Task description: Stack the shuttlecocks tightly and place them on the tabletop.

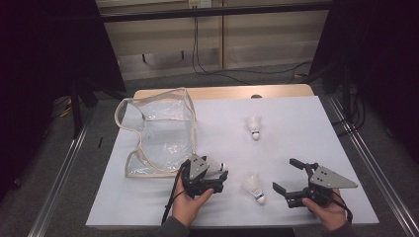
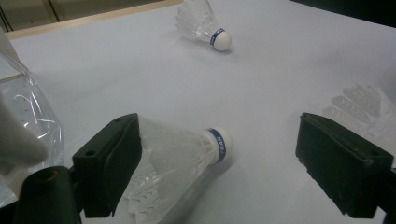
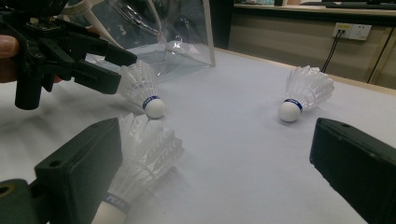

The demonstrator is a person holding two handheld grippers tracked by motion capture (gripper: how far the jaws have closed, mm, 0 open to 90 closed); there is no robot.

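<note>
While straddling shuttlecock (image 2: 187,158) at lower centre, left hand-held gripper (image 1: 210,178) is standing unclenched, aligning for pickup toward clear bag (image 1: 163,131); right hand-held gripper (image 1: 291,180) is waiting released beside second shuttlecock (image 1: 254,188).

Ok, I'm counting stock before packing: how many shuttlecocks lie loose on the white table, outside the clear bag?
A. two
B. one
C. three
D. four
C: one shuttlecock lies far out on the table, one sits between the two hands, and one lies between the open jaws of the left gripper, beside the clear bag.
</note>
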